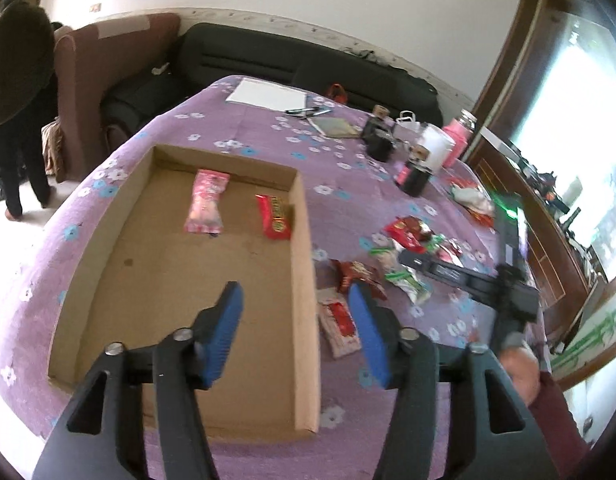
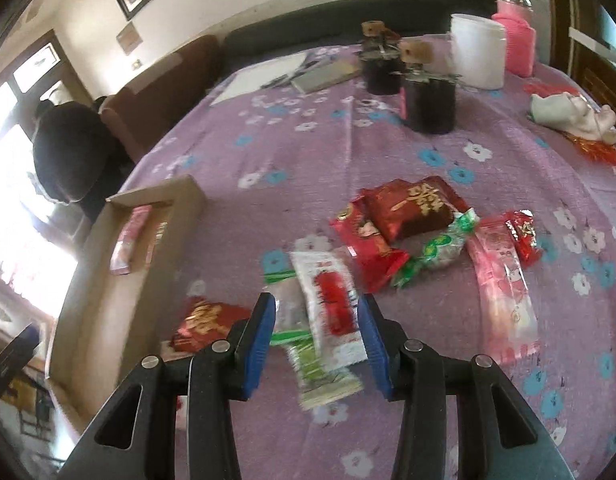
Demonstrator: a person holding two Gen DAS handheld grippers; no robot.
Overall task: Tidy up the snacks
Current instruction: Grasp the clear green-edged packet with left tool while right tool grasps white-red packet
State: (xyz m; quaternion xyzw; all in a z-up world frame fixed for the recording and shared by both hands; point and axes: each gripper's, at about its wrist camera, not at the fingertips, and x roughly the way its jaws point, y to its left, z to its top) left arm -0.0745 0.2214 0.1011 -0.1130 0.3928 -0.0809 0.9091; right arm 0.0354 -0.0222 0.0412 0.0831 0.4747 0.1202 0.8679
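A shallow cardboard box (image 1: 303, 264) lies on the purple flowered tablecloth (image 1: 340, 200). Inside it lie a pink snack packet (image 1: 207, 207) and a red snack packet (image 1: 274, 216). My left gripper (image 1: 295, 300) is open and empty above the box's right wall. Loose snacks lie right of the box. My right gripper (image 2: 316, 312) is open just above a white and red packet (image 2: 332, 312), with a green packet (image 2: 320, 376) under it. Red packets (image 2: 412, 208), a green wrapped sweet (image 2: 444, 248) and a long pink packet (image 2: 504, 296) lie beyond. The box also shows in the right wrist view (image 2: 107, 280).
Two dark jars (image 2: 428, 100), a white tub (image 2: 478, 52), a pink bottle (image 2: 514, 36), a crumpled cloth (image 2: 572, 116), papers and pens (image 1: 267, 94) stand at the table's far side. A sofa (image 1: 299, 60) and a standing person (image 1: 15, 92) are beyond.
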